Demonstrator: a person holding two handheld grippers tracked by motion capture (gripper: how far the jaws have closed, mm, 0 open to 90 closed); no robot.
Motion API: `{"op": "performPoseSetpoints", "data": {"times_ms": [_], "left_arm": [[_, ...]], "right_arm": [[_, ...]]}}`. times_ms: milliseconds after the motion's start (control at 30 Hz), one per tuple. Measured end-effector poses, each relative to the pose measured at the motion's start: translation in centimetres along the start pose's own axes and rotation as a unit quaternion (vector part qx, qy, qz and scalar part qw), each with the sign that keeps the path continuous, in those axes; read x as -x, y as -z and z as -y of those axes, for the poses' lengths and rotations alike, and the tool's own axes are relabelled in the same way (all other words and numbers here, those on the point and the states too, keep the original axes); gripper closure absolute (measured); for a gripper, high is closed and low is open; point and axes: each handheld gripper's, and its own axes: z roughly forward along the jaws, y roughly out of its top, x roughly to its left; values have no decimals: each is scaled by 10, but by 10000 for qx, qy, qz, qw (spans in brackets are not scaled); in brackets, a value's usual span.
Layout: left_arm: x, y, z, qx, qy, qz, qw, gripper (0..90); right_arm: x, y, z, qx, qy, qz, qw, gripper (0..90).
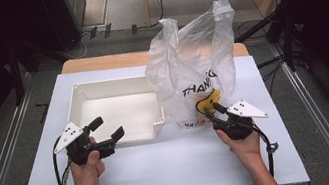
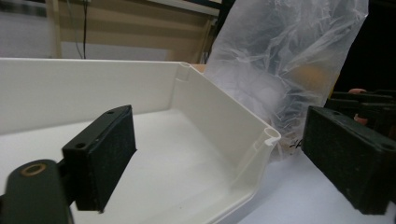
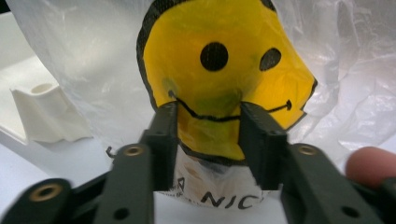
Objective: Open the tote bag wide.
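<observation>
Two grippers, one bag.
Your right gripper clamps the plastic bag, steadying it; your left gripper waits, jaws apart, over the white tray.

Tray sitting on worktop, left of centre. Plastic bag standing just right of tray, touching its right wall. Left gripper hovering at tray's near edge. Right gripper pressing against bag's near side.

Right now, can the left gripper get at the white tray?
Probably yes. The left gripper hovers open over the near edge of the white tray, with nothing between them. The plastic bag stands off to the side.
</observation>
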Motion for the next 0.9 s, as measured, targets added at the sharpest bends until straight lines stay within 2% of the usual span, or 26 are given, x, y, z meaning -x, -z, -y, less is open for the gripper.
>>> {"op": "performPoseSetpoints", "data": {"times_ms": [67,233,600,800,900], "left_arm": [[6,-7,-1,-38,-47,94,9999,123],[15,-17,-3,-58,-67,195,9998,126],[32,-38,-10,-177,-155,356,9991,135],[47,-53,-22,-253,-270,519,9980,135],[54,-62,-30,-263,-305,575,9975,136]], "right_arm": [[2,0,2,-32,-51,-15,10000,785],[2,0,4,-73,-54,30,10000,900],[4,8,11,-122,-57,-88,9999,900],[2,12,17,-211,-57,-180,9996,900],[0,11,19,-249,35,-193,9995,900]]}}
